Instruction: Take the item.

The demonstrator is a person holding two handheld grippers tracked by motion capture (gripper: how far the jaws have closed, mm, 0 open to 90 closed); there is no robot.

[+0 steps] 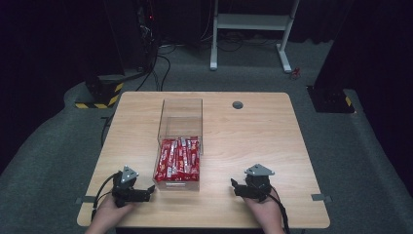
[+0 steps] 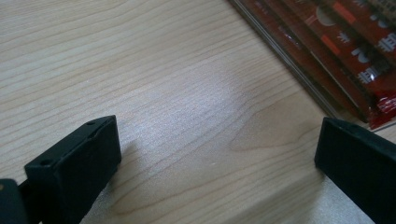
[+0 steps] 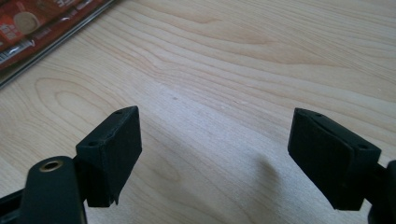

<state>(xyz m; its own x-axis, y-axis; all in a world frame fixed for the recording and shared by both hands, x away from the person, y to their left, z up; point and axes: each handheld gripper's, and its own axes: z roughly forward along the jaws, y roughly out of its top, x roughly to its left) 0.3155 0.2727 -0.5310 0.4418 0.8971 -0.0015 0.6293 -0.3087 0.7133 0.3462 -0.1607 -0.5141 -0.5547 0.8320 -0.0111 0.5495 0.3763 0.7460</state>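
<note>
Clear plastic box [image 1: 179,146] on wooden table [image 1: 253,136], between left gripper [image 1: 144,194] and right gripper [image 1: 238,187], nearer the left one. Long and rectangular, with straight see-through walls and an open top. Half nearer the grippers packed with red snack packets [image 1: 178,160]; half farther from them bare.

Packets: glossy red wrappers, long and narrow, lying mostly parallel and overlapping, with white and silver print. Seen from left gripper view, red packets [image 2: 345,42] behind the clear wall [image 2: 299,70], up and to the right of the jaws; white characters and an orange patch on the wrappers, too cropped and blurred to read. Seen from right gripper view, packets [image 3: 28,28] at upper left, past the box edge; pale round motif and white blocks on red, text not legible. Brand not readable anywhere.

Left gripper [image 2: 217,154]: jaws spread wide, bare wood between them, nothing gripped; box corner just beyond the right-hand jaw. Held low over the table, pointing toward the near end of the box.

Right gripper [image 3: 215,154]: jaws spread wide, bare wood grain between them, nothing gripped. Well apart from the box, box lying off to its left.

Small grey round grommet [image 1: 237,105] in the tabletop, far ahead of right gripper. Each gripper held in a hand at the near table edge.
</note>
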